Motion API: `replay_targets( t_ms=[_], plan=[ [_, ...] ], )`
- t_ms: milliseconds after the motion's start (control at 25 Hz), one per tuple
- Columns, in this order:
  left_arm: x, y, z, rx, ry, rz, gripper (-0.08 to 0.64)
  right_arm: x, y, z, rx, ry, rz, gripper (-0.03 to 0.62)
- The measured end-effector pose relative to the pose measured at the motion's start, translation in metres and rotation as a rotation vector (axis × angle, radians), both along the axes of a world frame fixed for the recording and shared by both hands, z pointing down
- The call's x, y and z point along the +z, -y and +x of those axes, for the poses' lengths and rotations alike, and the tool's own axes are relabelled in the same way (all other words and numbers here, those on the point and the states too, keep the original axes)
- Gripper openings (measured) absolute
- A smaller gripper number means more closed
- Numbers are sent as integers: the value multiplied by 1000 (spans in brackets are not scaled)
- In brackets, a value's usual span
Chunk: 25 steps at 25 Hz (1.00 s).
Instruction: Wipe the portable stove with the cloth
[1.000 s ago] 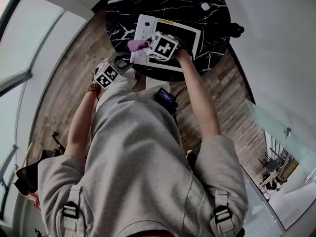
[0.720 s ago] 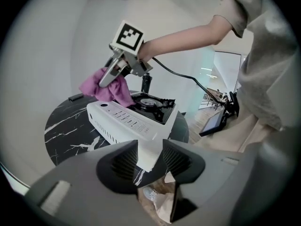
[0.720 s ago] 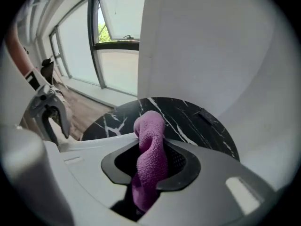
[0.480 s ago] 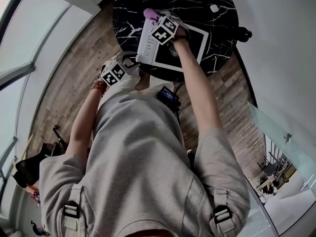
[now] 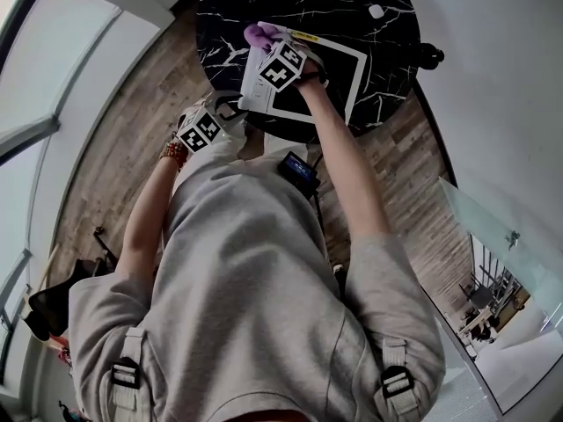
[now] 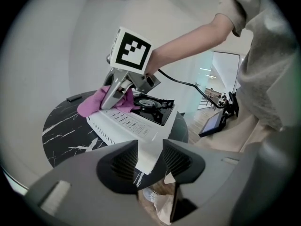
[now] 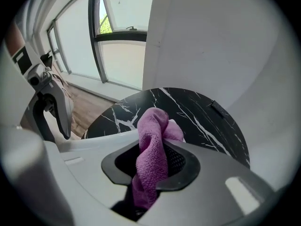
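The right gripper (image 7: 157, 160) is clenched on the purple cloth (image 7: 151, 135), which bunches up above the pads and trails out below them. In the left gripper view, at centre left, this gripper tilts steeply down and presses the cloth onto the far left end of the white stove (image 6: 123, 122), just beside its black burner (image 6: 149, 102). The left gripper (image 6: 150, 160), at the bottom of that view, is closed on the stove's near corner, which fills the gap between its pads. The stove sits on a round black marble table (image 6: 61, 131), its near corner reaching past the table's edge; in the head view it lies at upper centre, above wood floor (image 5: 123, 139).
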<state>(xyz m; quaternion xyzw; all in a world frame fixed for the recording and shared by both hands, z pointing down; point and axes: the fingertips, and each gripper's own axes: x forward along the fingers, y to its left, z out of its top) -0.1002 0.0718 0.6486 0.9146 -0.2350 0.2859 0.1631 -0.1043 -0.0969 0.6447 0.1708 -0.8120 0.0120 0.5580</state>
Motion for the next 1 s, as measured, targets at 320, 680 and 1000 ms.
replay_targets(
  t_ms=[320, 680, 1000],
  plan=[
    [-1, 4, 13, 19, -12, 2, 163, -2, -42, 12, -37, 13, -43, 106],
    [-5, 6, 13, 31, -8, 16, 163, 3, -91, 20, -113, 9, -83, 106],
    [5, -8, 17, 56, -3, -7, 163, 2, -126, 21, -180, 2, -178, 106]
  ],
)
